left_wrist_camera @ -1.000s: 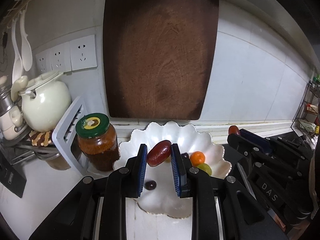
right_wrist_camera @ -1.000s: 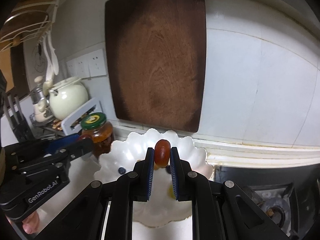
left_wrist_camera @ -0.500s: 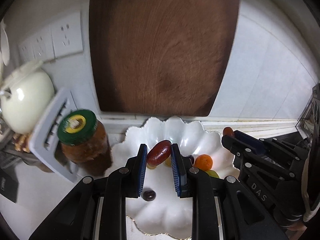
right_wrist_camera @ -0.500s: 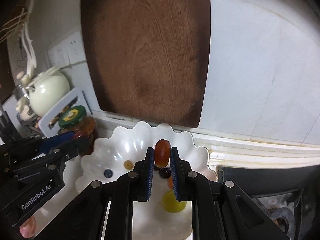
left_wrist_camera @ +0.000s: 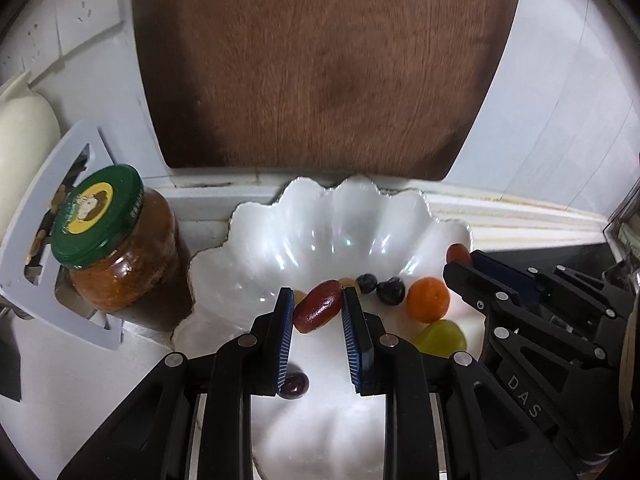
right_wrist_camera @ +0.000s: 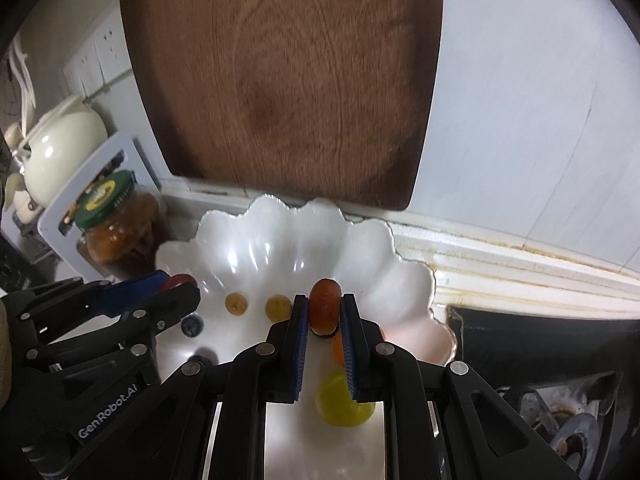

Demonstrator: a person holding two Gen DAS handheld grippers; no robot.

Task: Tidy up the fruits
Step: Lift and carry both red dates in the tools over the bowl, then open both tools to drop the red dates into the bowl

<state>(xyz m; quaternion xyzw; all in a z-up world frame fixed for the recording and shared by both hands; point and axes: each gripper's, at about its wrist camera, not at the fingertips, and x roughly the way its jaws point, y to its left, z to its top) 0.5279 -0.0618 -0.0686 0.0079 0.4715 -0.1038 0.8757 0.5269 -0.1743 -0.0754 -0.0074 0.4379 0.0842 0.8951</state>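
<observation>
A white scalloped bowl point(left_wrist_camera: 304, 232) stands against the wall; it also shows in the right wrist view point(right_wrist_camera: 280, 236). My left gripper point(left_wrist_camera: 318, 300) is shut on a dark red oblong fruit point(left_wrist_camera: 318, 306) held low over the bowl. My right gripper point(right_wrist_camera: 324, 300) is shut on a red-orange oval fruit point(right_wrist_camera: 325, 304) over the bowl's right side. In the bowl lie an orange fruit point(left_wrist_camera: 428, 298), a yellow-green fruit point(left_wrist_camera: 442, 338), dark berries point(left_wrist_camera: 390, 291) and small yellow pieces point(right_wrist_camera: 236, 303).
A big brown cutting board point(left_wrist_camera: 320, 64) leans on the tiled wall behind the bowl. A green-lidded jar point(left_wrist_camera: 116, 240) and a white rack point(left_wrist_camera: 48, 236) stand left. A cream teapot point(right_wrist_camera: 60, 148) is farther left. A stove burner point(right_wrist_camera: 568, 432) is at right.
Both grippers have moved forward and down toward the bowl, each still holding its fruit. The bowl and board now fill more of both views.
</observation>
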